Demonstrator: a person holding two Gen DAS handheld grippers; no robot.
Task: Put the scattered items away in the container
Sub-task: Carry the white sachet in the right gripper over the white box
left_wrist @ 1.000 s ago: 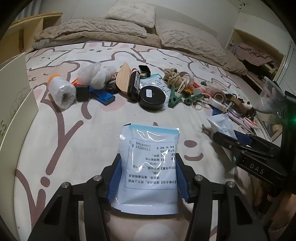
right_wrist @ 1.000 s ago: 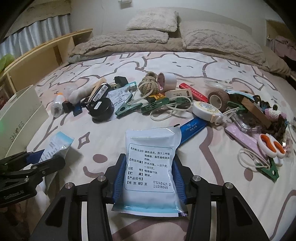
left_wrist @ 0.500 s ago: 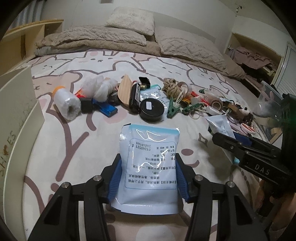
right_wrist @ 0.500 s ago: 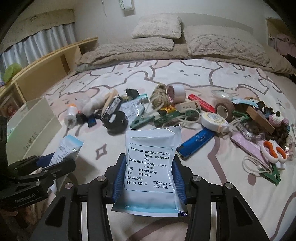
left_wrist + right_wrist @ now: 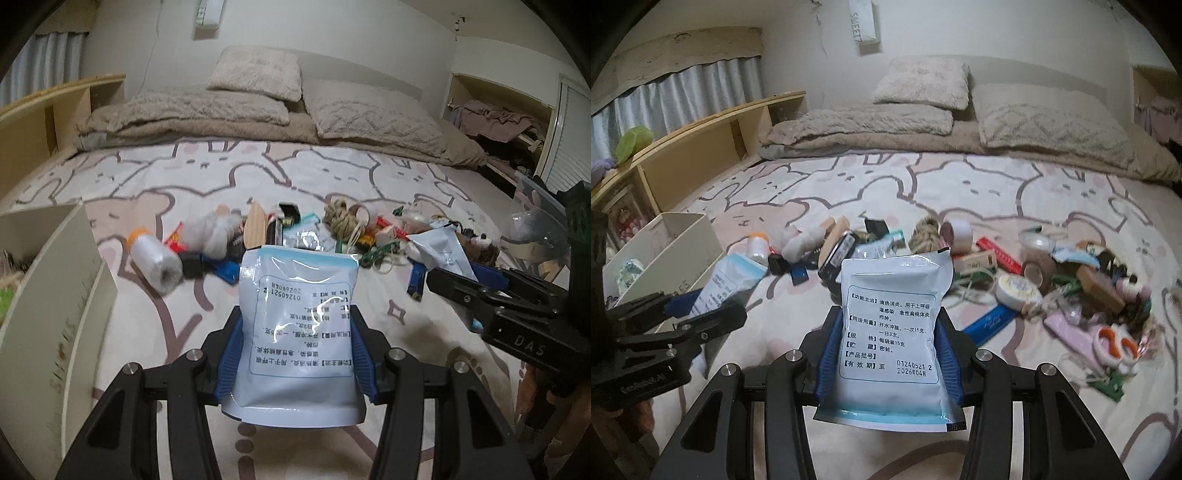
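Both grippers have risen since 1 second ago, and the bed clutter now sits lower and farther off in each view. Left gripper [image 5: 297, 354] clamps a pale blue medicine sachet [image 5: 298, 328] between its blue pads [image 5: 231, 350], centre of the frame, lifted above the bedspread [image 5: 147, 321]. Right gripper [image 5: 884, 354] pinches a second sachet [image 5: 892, 332], same white-and-blue foil with a framed block of printed text, likewise centre frame.

Left view: print reads upside down, blue band at the top. Right view: print upright, blue band at the bottom edge. Each sachet stands with its long axis running up the frame, free end pointing away toward the pillows.

Behind them, across mid-frame, lies the scattered pile: a plastic film roll [image 5: 155, 258], a rope coil [image 5: 341, 221], a tape roll [image 5: 956, 232], a blue ruler [image 5: 988, 321], orange-handled scissors [image 5: 1115, 345] at lower right. At the left edge sits the cream open box [image 5: 676, 243], with the left gripper's black body partly in front of it in the right view.
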